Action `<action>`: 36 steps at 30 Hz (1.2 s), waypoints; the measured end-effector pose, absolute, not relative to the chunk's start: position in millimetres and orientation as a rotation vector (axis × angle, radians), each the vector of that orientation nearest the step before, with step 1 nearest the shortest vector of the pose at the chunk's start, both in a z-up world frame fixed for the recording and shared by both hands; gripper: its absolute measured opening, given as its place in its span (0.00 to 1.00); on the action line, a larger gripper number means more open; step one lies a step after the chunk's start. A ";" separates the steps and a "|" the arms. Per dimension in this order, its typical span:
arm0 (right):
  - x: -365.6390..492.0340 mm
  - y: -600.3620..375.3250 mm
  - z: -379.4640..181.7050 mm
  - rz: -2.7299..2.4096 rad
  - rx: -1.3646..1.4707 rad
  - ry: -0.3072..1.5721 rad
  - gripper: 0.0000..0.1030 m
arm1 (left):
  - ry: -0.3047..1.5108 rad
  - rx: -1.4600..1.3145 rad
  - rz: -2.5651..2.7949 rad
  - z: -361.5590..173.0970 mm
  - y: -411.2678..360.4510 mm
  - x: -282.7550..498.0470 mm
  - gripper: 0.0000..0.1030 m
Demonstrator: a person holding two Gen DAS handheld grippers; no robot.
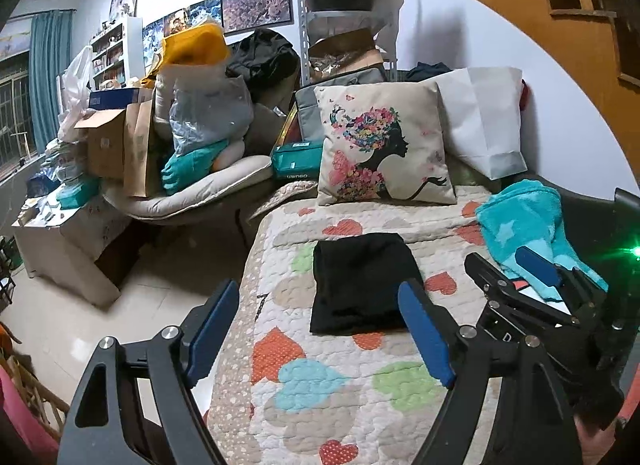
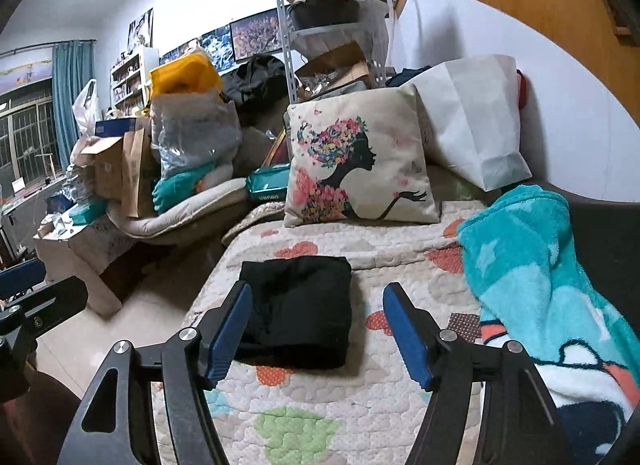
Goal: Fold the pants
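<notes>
Lying folded into a compact black fabric rectangle, pants (image 1: pixel 362 285), on heart-patterned quilted bedspread (image 1: pixel 320 393), at twelve o'clock of both tools. Hanging above, left gripper (image 1: pixel 322 335) and right gripper (image 2: pixel 316 335), jaws parted, gripping nothing. Sitting at two o'clock, turquoise fleece blanket (image 2: pixel 532 265). Judging fold complete; advising clearing upward without snagging edges.

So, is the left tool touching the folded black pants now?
Apart. In the left wrist view the left tool stands open above the quilt, nothing between its blue pads; the folded black pants lie flat beyond, quilt showing around them.
</notes>
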State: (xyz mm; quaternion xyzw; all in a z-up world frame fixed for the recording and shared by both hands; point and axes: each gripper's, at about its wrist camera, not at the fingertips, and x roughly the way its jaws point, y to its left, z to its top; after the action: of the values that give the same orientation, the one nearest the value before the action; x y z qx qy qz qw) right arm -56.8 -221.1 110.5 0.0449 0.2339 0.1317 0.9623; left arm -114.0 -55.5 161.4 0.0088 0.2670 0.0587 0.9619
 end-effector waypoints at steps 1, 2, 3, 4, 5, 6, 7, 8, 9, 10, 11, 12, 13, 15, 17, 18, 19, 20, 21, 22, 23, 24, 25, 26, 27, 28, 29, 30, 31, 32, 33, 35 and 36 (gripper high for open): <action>-57.6 -221.6 111.4 0.268 0.094 0.472 0.71 | 0.536 0.016 0.121 163.1 -56.2 -116.5 0.79; -57.6 -222.3 110.9 0.268 0.095 0.471 0.71 | 0.532 0.017 0.123 164.3 -56.2 -117.9 0.79; -58.1 -223.0 111.3 0.267 0.096 0.470 0.71 | 0.528 0.020 0.127 165.6 -56.5 -119.3 0.79; -58.8 -223.1 111.6 0.266 0.097 0.469 0.71 | 0.526 0.024 0.129 165.9 -55.9 -120.1 0.79; -59.9 -222.8 111.7 0.266 0.096 0.469 0.72 | 0.522 0.027 0.132 166.5 -56.2 -121.2 0.79; -60.0 -222.9 111.6 0.266 0.095 0.470 0.72 | 0.521 0.028 0.133 166.8 -56.2 -122.4 0.79; -60.3 -222.4 111.5 0.266 0.094 0.471 0.72 | 0.522 0.028 0.132 166.6 -55.6 -122.6 0.79; -60.6 -222.7 111.0 0.266 0.093 0.471 0.72 | 0.523 0.027 0.132 166.6 -56.0 -122.7 0.79; -61.0 -222.6 110.5 0.267 0.091 0.473 0.72 | 0.525 0.027 0.132 166.4 -55.9 -123.1 0.79; -61.3 -222.0 110.0 0.267 0.088 0.476 0.72 | 0.527 0.026 0.132 165.8 -56.3 -123.3 0.79; -61.2 -221.4 109.3 0.267 0.085 0.479 0.72 | 0.528 0.025 0.134 165.6 -56.0 -123.6 0.79; -61.1 -220.9 108.4 0.268 0.082 0.481 0.72 | 0.526 0.023 0.137 165.4 -55.6 -123.9 0.79; -61.2 -220.0 107.5 0.268 0.079 0.484 0.73 | 0.521 0.021 0.138 164.8 -54.4 -123.8 0.80; -61.2 -217.8 105.7 0.268 0.074 0.490 0.73 | 0.499 0.017 0.162 165.7 -52.2 -125.3 0.88; -60.1 -215.7 103.0 0.267 0.067 0.498 0.73 | 0.463 0.021 0.200 166.3 -49.3 -127.3 0.95; -59.9 -215.1 102.0 0.267 0.065 0.501 0.73 | 0.439 0.026 0.226 166.9 -49.0 -129.5 0.95; -59.1 -214.2 100.4 0.267 0.062 0.506 0.73 | 0.408 0.035 0.253 167.6 -49.2 -131.9 0.98; -59.0 -212.3 99.4 0.265 0.060 0.510 0.73 | 0.392 0.042 0.268 167.3 -49.3 -133.1 1.00; -58.2 -211.5 97.9 0.264 0.057 0.514 0.74 | 0.365 0.052 0.286 165.2 -49.6 -134.5 1.00; -57.2 -210.5 95.9 0.264 0.053 0.520 0.74 | 0.355 0.054 0.290 163.4 -49.5 -133.8 1.00; -56.0 -208.7 93.0 0.262 0.047 0.532 0.74 | 0.356 0.053 0.279 160.7 -48.8 -131.1 1.00; -54.6 -207.1 90.2 0.261 0.041 0.543 0.75 | 0.375 0.049 0.257 157.0 -47.7 -126.3 1.00; -52.4 -205.3 86.5 0.260 0.033 0.558 0.76 | 0.414 0.039 0.232 151.2 -45.4 -118.9 1.00; -51.1 -203.7 83.2 0.258 0.026 0.570 0.76 | 0.460 0.025 0.211 143.8 -42.1 -110.7 1.00; -49.3 -201.7 78.6 0.256 0.017 0.587 0.76 | 0.494 0.010 0.198 137.2 -38.8 -104.0 1.00; -46.7 -199.1 72.3 0.254 0.006 0.610 0.76 | 0.542 -0.015 0.183 127.7 -34.1 -95.6 1.00; -45.7 -198.2 67.9 0.251 0.002 0.623 0.76 | 0.594 -0.044 0.166 117.4 -28.9 -86.9 1.00; -43.0 -196.1 61.8 0.250 -0.005 0.647 0.76 | 0.632 -0.065 0.150 109.3 -25.2 -80.8 1.00; -41.8 -194.8 57.3 0.249 -0.007 0.662 0.76 | 0.683 -0.094 0.137 98.7 -19.6 -72.3 1.00; -39.9 -193.8 52.7 0.248 -0.009 0.677 0.76 | 0.718 -0.118 0.134 90.5 -15.9 -67.3 1.00; -38.3 -193.0 49.0 0.248 -0.011 0.690 0.76 | 0.746 -0.142 0.132 82.8 -12.2 -63.0 1.00; -35.1 -192.3 41.0 0.243 -0.018 0.720 0.76 | 0.790 -0.161 0.138 69.6 -9.0 -56.1 1.00; -34.1 -192.2 38.1 0.237 -0.021 0.732 0.76 | 0.810 -0.155 0.148 64.4 -8.5 -50.5 1.00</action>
State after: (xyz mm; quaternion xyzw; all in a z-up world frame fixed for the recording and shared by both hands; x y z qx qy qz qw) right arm -34.1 -192.2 38.1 -0.0104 0.3569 0.1156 0.9269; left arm -50.5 -8.5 64.4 -0.0751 0.3932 0.0717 0.9136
